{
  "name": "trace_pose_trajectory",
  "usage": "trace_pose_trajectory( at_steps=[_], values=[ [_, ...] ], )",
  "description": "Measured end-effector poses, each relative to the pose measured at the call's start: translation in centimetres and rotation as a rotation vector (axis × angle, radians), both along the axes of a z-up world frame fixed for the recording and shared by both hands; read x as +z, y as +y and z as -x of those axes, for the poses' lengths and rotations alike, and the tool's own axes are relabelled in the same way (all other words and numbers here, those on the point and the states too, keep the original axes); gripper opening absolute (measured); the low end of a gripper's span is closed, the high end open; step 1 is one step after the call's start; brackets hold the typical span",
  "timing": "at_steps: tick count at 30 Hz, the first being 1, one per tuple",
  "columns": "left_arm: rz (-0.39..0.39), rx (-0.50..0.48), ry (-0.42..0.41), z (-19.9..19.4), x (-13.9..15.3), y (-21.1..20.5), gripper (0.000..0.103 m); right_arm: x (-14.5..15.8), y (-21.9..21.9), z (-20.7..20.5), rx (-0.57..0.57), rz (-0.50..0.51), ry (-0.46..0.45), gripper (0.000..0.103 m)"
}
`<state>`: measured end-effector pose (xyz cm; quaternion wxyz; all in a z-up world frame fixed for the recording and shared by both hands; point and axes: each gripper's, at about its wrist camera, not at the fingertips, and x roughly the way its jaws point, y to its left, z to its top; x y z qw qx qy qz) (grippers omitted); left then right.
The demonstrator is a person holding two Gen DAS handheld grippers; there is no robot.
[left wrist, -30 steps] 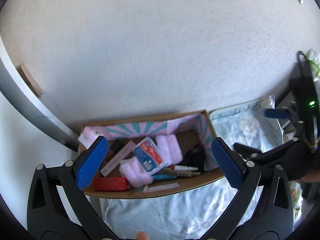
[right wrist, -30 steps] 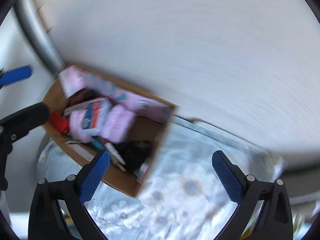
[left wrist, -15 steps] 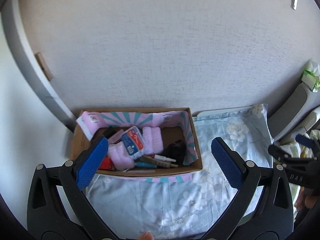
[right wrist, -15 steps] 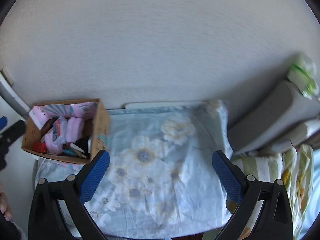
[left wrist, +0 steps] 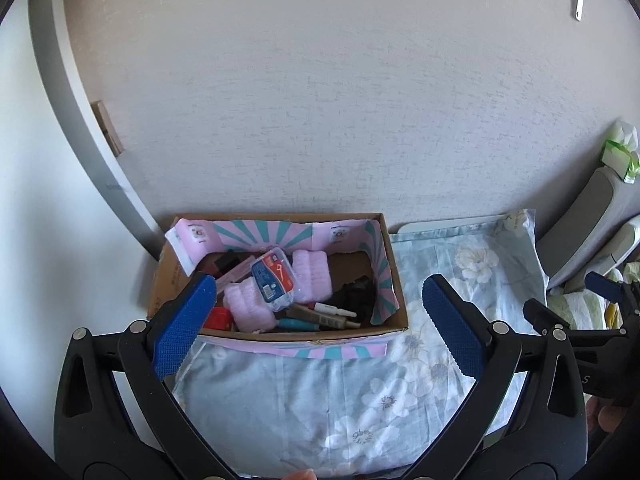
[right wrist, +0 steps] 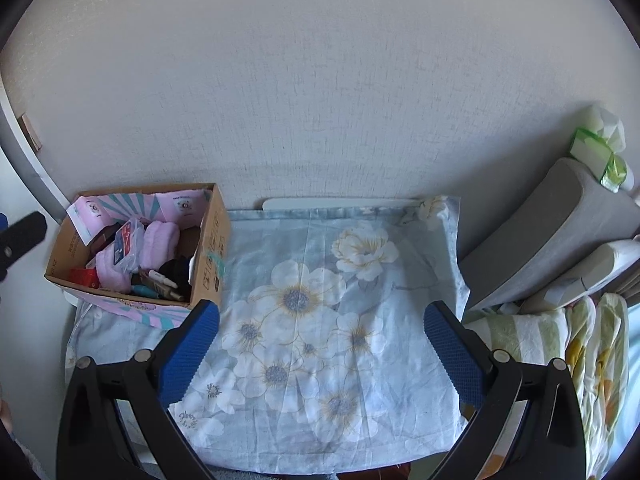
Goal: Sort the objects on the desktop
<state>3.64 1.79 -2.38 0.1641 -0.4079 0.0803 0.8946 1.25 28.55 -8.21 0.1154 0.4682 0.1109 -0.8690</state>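
A cardboard box (left wrist: pixel 394 280) with pink and teal flaps stands at the back left of a floral cloth (left wrist: pixel 320 392); it also shows in the right wrist view (right wrist: pixel 210 256). Inside lie pink towel rolls (left wrist: pixel 312 270), a clear blue-labelled packet (left wrist: pixel 274 278), a red item (left wrist: pixel 218 318), pens (left wrist: pixel 320 314) and a black item (left wrist: pixel 356 296). My left gripper (left wrist: pixel 320 320) is open and empty, hovering in front of the box. My right gripper (right wrist: pixel 320 340) is open and empty over the floral cloth (right wrist: pixel 320 320), right of the box.
A wall (right wrist: pixel 320 80) runs behind the cloth. Grey cushions (right wrist: pixel 540 232) and a green-white pack (right wrist: pixel 600 152) stand at the right, with striped bedding (right wrist: pixel 580 340) beside them. A grey rail (left wrist: pixel 72 112) curves along the left.
Both grippers have pulled back and away from the box. The right gripper swung right, from over the box to over the floral cloth. Both stayed open.
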Motion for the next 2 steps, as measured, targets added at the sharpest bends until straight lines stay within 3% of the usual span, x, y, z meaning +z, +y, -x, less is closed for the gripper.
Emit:
trace_pose_trajectory(
  at_steps=[2],
  values=[
    [0.002,0.005,0.007,-0.19,0.02,-0.14,0.103,0.1,0.05,0.07,-0.005,0.003,0.002,0.102]
  ],
)
